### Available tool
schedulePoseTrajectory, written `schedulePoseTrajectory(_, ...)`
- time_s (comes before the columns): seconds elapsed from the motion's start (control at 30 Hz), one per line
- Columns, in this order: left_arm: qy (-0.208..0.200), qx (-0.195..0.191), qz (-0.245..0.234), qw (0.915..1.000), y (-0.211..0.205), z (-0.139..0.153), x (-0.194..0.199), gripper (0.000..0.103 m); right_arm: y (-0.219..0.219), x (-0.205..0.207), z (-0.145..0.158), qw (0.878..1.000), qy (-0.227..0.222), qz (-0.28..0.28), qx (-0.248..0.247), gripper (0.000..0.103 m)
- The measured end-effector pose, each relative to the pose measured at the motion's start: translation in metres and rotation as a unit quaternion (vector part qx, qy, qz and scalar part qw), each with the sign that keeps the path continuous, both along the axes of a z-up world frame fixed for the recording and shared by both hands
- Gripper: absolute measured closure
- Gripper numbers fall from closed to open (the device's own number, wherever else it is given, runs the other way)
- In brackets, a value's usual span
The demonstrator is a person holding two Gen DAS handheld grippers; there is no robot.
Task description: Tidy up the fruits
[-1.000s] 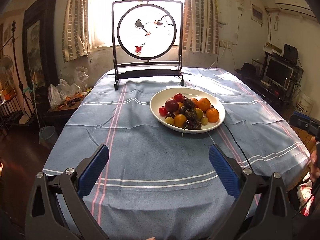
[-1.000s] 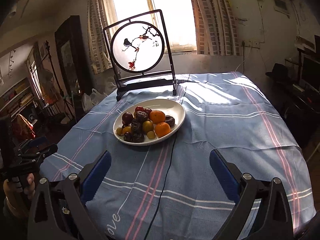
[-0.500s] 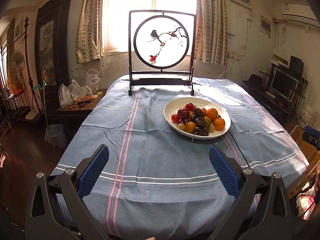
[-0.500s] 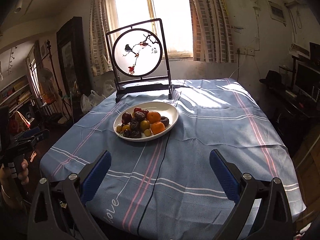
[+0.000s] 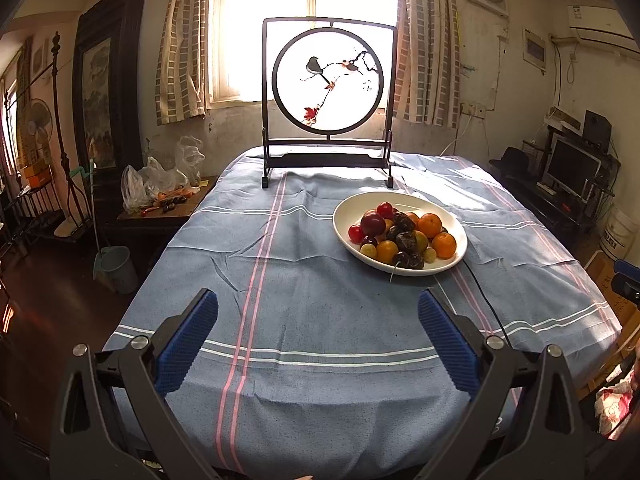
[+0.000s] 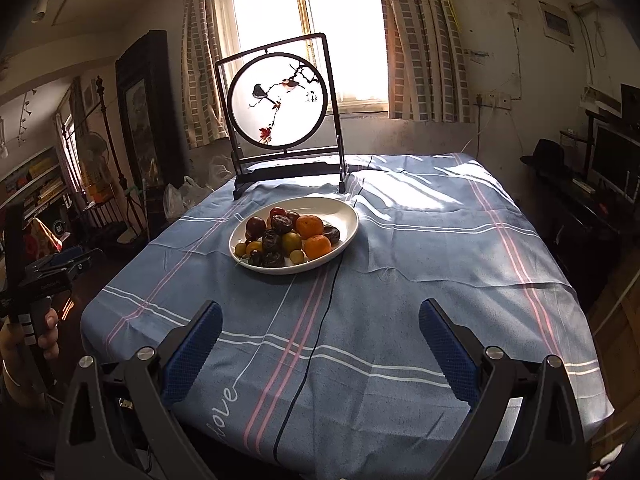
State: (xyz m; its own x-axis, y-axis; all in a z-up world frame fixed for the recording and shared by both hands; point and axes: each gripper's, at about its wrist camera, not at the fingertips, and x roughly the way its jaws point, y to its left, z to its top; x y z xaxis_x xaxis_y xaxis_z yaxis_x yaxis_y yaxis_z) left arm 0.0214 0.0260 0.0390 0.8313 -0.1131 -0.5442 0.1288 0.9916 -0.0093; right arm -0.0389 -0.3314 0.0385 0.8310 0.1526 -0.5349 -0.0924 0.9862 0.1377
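A white oval plate (image 5: pixel 344 216) stands on the blue striped tablecloth and holds a pile of fruit: oranges (image 5: pixel 444 245), red tomatoes (image 5: pixel 355 233), a dark plum (image 5: pixel 373 224), dark wrinkled dates and small green fruits. It also shows in the right wrist view (image 6: pixel 344 210) with the oranges (image 6: pixel 317 245). My left gripper (image 5: pixel 318 320) is open and empty, above the table's near edge, well short of the plate. My right gripper (image 6: pixel 320 324) is open and empty, also back at the near edge.
A dark framed round bird screen (image 5: pixel 329 84) stands at the table's far end. A thin black cable (image 6: pixel 320 320) runs from the plate to the near edge. A side table with plastic bags (image 5: pixel 160 184) is on the left, a monitor (image 5: pixel 572 168) on the right.
Both grippers have pulled back and risen away from the plate, so the table and plate look smaller and farther. Both stay open and empty.
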Motion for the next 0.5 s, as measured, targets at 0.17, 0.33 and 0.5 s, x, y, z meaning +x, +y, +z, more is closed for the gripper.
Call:
schedulePoseTrajectory(0.17,-0.011,0.008,0.014,0.9998,-0.001,0.0,-0.001,0.005,-0.001,0.0,-0.002,1.0,0.001,-0.003,-0.001,0.004)
schedulePoseTrajectory(0.33,-0.058,0.031,0.014,0.9977,-0.005,0.006,-0.011,0.005,-0.003,-0.001,-0.004,1.0,0.003,-0.004,0.002,0.004)
schedulePoseTrajectory(0.5,-0.045,0.014,0.016,0.9988,0.002,0.008,-0.006,0.005,-0.003,-0.001,-0.005,1.0,0.004,-0.003,0.004,0.004)
